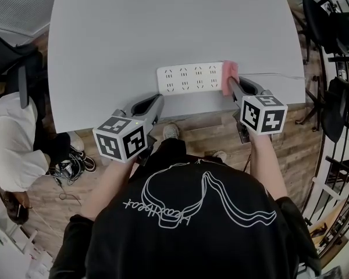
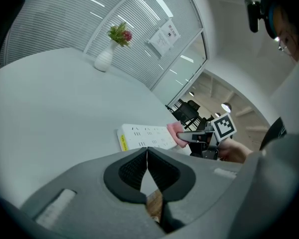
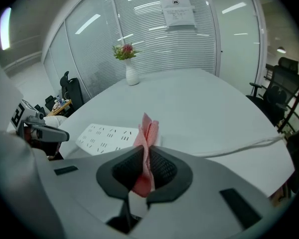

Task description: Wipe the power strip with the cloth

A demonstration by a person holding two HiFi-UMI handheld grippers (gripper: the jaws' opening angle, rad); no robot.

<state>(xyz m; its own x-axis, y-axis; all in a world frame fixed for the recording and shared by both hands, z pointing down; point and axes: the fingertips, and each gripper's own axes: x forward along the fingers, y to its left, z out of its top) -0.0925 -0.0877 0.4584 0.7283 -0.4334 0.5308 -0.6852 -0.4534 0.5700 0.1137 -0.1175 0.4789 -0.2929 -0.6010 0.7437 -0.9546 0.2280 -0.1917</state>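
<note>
Right gripper (image 3: 145, 156) had its jaws pressed together on a pink cloth (image 3: 148, 129), which stood folded between them. In the head view this cloth was at the right end of the white power strip (image 1: 189, 78) and touched it. The power strip lay flat on the grey table (image 1: 163, 22), with its sockets facing up, close to the table edge on the person's side.

Left gripper (image 1: 156, 102) was just in front of the left end of the power strip, at the table edge, and seemed not to touch the strip. Its jaws were pressed together, with nothing between them.

From the right end of the power strip a white cable (image 1: 273, 74) ran to the right over the table. Far behind the power strip a white vase (image 3: 131, 74) with flowers stood on the table.
</note>
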